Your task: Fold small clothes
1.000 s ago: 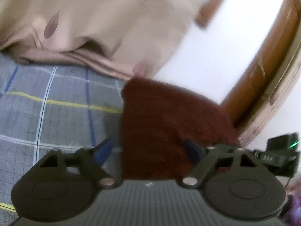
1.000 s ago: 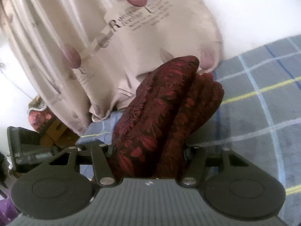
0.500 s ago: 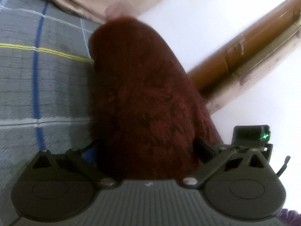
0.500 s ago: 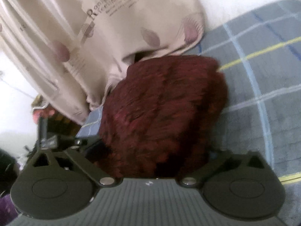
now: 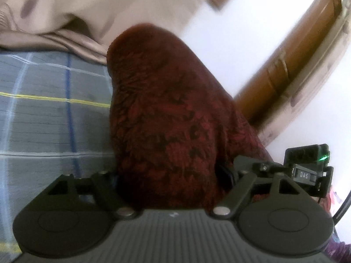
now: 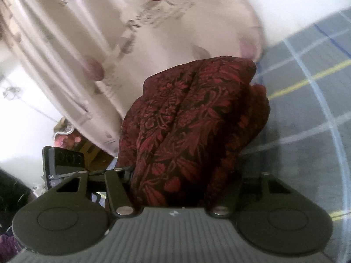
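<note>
A dark red garment (image 5: 166, 114) with a black and red floral pattern fills the middle of both views. In the left wrist view it bulges up between the arms of my left gripper (image 5: 171, 175), which is shut on it; the fingertips are hidden by the cloth. In the right wrist view the garment (image 6: 188, 122) hangs in bunched vertical folds from my right gripper (image 6: 182, 182), which is shut on it. The cloth is lifted above a grey checked bed sheet (image 5: 43, 114).
A beige curtain (image 6: 131, 32) with printed text and pink spots hangs behind the garment. The sheet (image 6: 307, 109) has blue, white and yellow lines. A white wall and a brown wooden frame (image 5: 296, 61) stand to the right. Clutter (image 6: 70, 140) lies low on the left.
Both grippers have shifted and tilted while holding the garment. In the right wrist view the cloth has turned from its fuzzy side to hanging patterned folds. Both views are motion blurred.
</note>
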